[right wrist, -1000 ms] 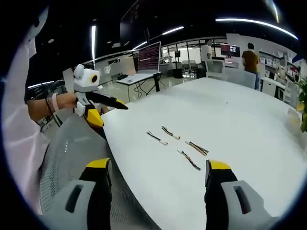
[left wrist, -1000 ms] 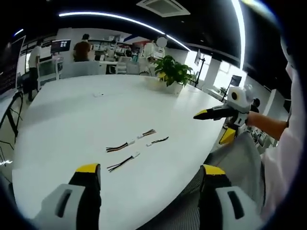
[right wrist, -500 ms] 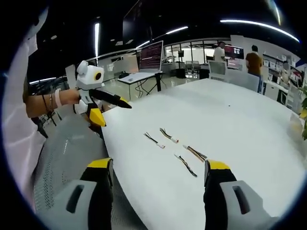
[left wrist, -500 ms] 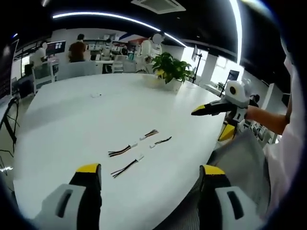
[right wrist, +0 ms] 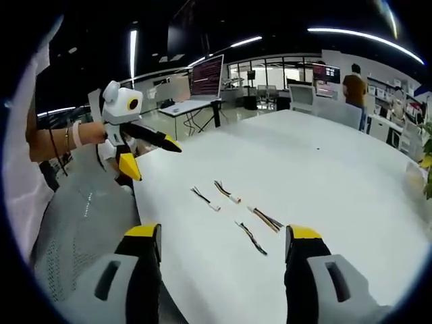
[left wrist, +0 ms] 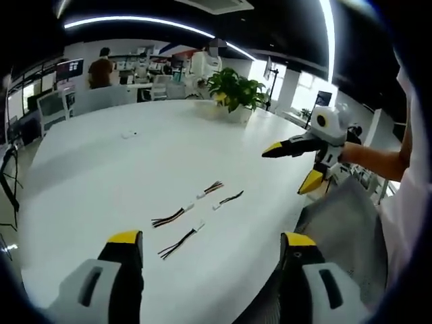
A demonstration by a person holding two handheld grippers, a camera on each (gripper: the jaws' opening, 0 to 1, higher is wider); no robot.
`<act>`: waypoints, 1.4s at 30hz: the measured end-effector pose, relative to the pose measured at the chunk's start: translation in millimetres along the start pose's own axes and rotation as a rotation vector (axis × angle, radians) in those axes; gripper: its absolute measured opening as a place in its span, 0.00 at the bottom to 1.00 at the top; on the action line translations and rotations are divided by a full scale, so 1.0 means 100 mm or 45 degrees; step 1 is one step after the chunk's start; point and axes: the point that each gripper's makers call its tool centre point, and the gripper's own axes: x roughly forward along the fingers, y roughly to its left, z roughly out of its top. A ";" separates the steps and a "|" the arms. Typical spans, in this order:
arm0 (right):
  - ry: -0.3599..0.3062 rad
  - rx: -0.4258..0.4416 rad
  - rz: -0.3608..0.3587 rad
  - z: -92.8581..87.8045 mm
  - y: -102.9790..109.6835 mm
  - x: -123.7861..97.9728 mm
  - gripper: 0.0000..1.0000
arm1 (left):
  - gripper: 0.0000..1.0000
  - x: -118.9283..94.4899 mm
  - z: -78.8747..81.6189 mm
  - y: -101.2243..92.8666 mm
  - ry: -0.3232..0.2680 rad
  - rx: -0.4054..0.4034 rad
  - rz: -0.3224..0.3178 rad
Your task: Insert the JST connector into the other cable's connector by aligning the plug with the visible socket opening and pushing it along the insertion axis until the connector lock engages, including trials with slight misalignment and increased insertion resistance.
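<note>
JST cables lie loose on the smooth white table (left wrist: 101, 162), four short pigtails in a small cluster near the rounded edge closest to the person. Each is a thin bundle of dark and coloured wires ending in a small pale plastic connector. Seen from the left gripper view, the nearest cable (left wrist: 178, 241) runs diagonally with its connector at the far end; just beyond it a second cable (left wrist: 171, 216) lies roughly parallel, its connector turned toward the third cable (left wrist: 210, 188), whose fanned wire ends point away. A fourth, darker cable (left wrist: 227, 200) lies just beside these, apart from them. None of them touch, and their long axes all run about the same diagonal across the table.

The left gripper (left wrist: 209, 260) hovers above the table edge short of the cluster, its grey jaws with yellow tips spread wide and holding nothing. The right gripper (right wrist: 219, 255) hovers likewise, jaws wide apart and empty, with the cluster (right wrist: 229, 209) between and beyond its tips. Each gripper also appears in the other's view, held out over a grey mesh chair back (right wrist: 81, 229) beside the table.

Farther across the table sits a leafy green potted plant (left wrist: 235, 91) in a pale pot. Beyond it, desks with monitors and a standing person in a brown top (left wrist: 101, 67).
</note>
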 end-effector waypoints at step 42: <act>-0.131 -0.133 0.207 0.12 -0.23 0.40 0.53 | 0.77 0.25 0.35 0.26 -0.212 -0.038 -0.210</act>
